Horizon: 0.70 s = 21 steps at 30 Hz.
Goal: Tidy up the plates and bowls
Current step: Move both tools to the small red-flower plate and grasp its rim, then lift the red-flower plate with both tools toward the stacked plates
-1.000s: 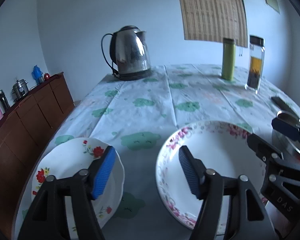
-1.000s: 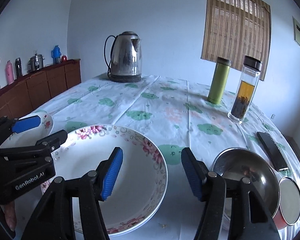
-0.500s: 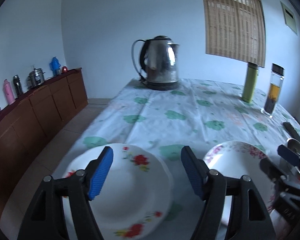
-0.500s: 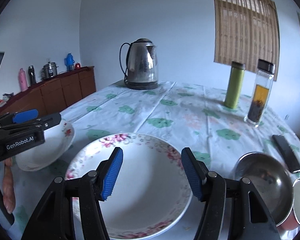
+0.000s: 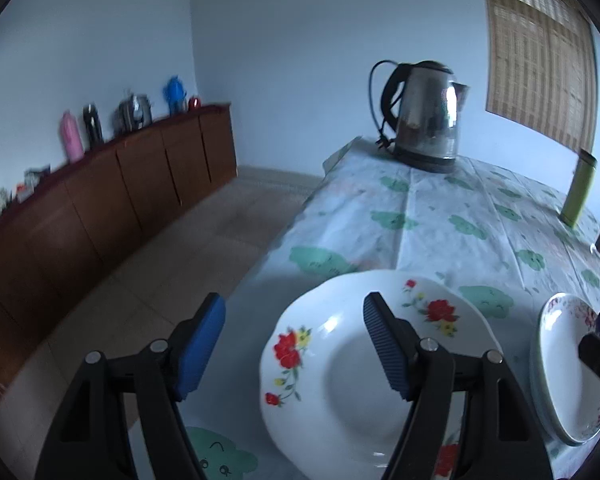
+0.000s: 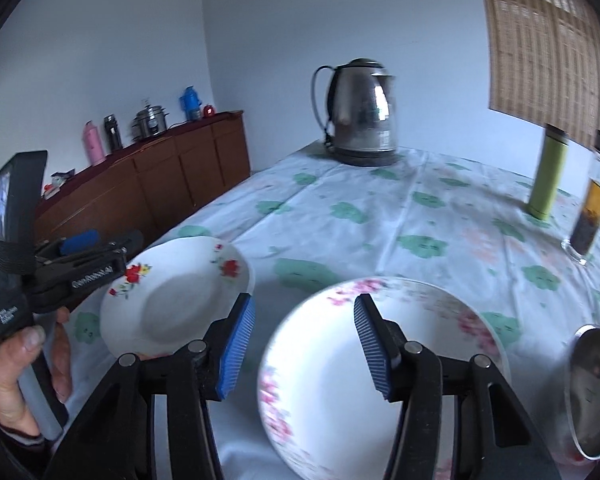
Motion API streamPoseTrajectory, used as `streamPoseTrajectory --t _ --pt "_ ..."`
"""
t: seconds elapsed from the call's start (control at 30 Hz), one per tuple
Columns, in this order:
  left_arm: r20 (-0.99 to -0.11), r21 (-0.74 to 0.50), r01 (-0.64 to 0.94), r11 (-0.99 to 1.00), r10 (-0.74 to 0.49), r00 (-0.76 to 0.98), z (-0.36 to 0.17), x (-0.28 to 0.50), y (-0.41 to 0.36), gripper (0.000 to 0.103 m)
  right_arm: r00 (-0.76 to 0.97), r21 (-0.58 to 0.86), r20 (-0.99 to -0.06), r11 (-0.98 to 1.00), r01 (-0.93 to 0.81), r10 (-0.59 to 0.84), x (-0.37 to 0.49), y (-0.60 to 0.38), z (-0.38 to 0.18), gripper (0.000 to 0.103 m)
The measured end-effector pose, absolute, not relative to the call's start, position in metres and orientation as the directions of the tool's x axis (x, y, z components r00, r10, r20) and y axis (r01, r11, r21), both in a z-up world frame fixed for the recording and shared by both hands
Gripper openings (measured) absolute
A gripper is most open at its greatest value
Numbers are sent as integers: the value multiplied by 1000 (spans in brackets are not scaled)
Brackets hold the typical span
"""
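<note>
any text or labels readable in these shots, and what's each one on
"GenRobot.AI", blurred but still legible: white lettering on the side of the left gripper, seen in the right wrist view.
Small white print on the left gripper's handle block above the hand: too small and blurred to read.
The kettle, green flask, glass bottle and both plates show no readable text.

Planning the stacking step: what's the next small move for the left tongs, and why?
Probably ease the left tongs forward and down so the fingers straddle the near left rim of the red-flower plate, then close. They stand open and empty, one finger over the plate, the other past its left edge. The pink-flower plate lies just right, a likely stacking partner.
</note>
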<state>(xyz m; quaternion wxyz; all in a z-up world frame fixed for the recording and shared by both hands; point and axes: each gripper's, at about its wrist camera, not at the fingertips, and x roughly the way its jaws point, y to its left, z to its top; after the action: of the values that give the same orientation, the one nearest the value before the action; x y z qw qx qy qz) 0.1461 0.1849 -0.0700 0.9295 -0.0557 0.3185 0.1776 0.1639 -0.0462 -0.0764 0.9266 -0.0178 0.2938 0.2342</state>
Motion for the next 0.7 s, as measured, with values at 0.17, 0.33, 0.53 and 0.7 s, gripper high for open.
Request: streamPoseTrajectory --t 0.17,0.33,0.53,0.7 --pt "-633 -33 -376 926 272 725 -80 146 195 73 669 93 -607 875 -475 428 176 -10 -87 45" --pt "-655 -52 -361 931 241 716 -85 145 199 73 634 90 -649 870 -485 420 181 11 -101 40" --pt "-668 -64 -326 943 203 716 -89 146 194 72 621 56 -675 866 -496 399 181 22 -108 39" --pt "-694 -45 -314 948 196 693 -95 150 190 71 597 41 -700 857 -513 391 183 31 -115 39"
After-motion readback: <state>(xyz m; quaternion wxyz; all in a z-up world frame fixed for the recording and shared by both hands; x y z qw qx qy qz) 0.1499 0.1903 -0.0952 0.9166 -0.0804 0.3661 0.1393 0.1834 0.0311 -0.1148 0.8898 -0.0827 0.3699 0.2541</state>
